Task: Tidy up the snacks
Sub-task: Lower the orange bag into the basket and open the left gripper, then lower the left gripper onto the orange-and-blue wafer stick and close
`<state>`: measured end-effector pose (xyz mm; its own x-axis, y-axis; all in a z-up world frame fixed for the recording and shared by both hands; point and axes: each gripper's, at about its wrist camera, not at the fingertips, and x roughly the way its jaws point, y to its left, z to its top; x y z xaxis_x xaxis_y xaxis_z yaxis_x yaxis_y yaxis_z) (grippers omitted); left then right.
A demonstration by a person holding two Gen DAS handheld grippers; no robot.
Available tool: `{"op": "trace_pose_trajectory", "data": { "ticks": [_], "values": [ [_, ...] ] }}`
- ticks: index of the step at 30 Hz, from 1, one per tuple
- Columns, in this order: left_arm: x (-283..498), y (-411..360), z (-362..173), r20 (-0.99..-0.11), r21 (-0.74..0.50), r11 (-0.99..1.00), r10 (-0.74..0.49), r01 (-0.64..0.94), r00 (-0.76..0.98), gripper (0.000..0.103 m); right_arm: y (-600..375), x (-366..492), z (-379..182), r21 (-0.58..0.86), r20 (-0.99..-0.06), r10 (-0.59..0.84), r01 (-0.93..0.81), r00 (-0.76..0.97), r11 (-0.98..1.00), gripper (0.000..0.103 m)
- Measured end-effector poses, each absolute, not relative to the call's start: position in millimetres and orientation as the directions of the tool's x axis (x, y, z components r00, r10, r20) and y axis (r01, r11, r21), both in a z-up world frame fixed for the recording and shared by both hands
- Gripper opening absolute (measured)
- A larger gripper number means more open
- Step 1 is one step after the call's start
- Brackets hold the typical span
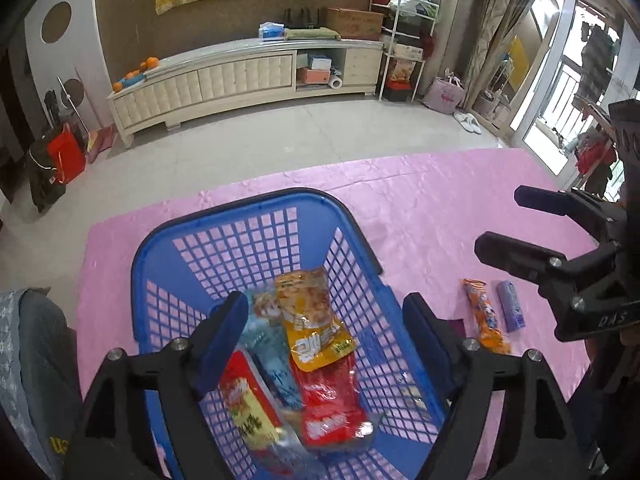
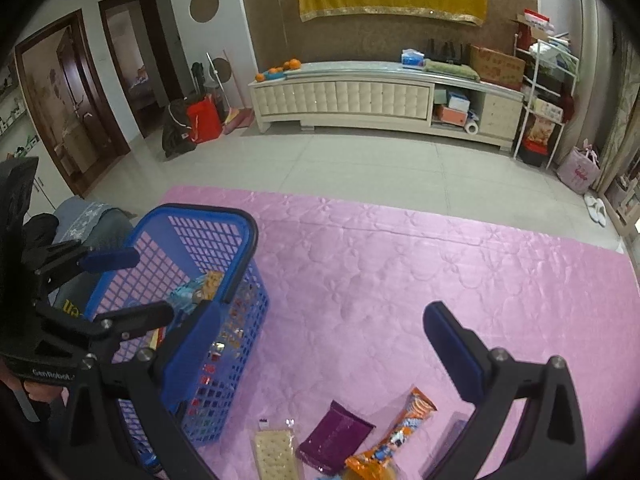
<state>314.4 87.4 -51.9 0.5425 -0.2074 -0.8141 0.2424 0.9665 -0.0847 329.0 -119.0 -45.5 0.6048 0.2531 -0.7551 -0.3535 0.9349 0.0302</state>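
Observation:
A blue plastic basket (image 1: 256,216) stands on a pink cloth and holds several snack packs: a yellow-orange pack (image 1: 312,320), a red pack (image 1: 332,404), a light blue pack (image 1: 272,356) and a red-yellow pack (image 1: 244,408). My left gripper (image 1: 324,324) is open and empty above the basket. My right gripper (image 2: 320,340) is open and empty, to the right of the basket (image 2: 200,220). Below it lie an orange snack bar (image 2: 400,428), a purple pack (image 2: 336,436) and a clear cracker pack (image 2: 276,452). In the left wrist view the orange bar (image 1: 486,316) and a lilac pack (image 1: 511,306) lie beside the basket.
The pink cloth (image 2: 400,264) covers the work surface, with a tiled floor beyond. A cream TV cabinet (image 2: 360,96) lines the far wall. A grey-covered seat (image 2: 92,216) stands left of the basket. The right gripper shows in the left wrist view (image 1: 504,224).

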Motion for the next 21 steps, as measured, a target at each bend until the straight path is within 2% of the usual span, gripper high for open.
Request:
{"op": "trace_pose_trajectory", "data": {
  "ticks": [15, 18, 21],
  "values": [
    [246.1, 59.8, 4.4, -0.746, -0.088, 0.958, -0.245, 0.273, 0.62, 0.078, -135.2, 257.9, 1.1, -0.011, -0.721, 0.232, -0.346, 0.653, 0.938, 0.103],
    [232.7, 49.9, 13.6, -0.725, -0.089, 0.953, -0.262, 0.291, 0.636, 0.082, -142.4, 243.0, 11.0, -0.021, -0.714, 0.222, -0.338, 0.664, 0.941, 0.103],
    [219.8, 34.8, 17.4, -0.713, -0.069, 0.948, -0.265, 0.311, 0.649, 0.082, -149.2, 229.8, 16.4, -0.034, -0.707, 0.208, -0.326, 0.675, 0.945, 0.103]
  ]
}}
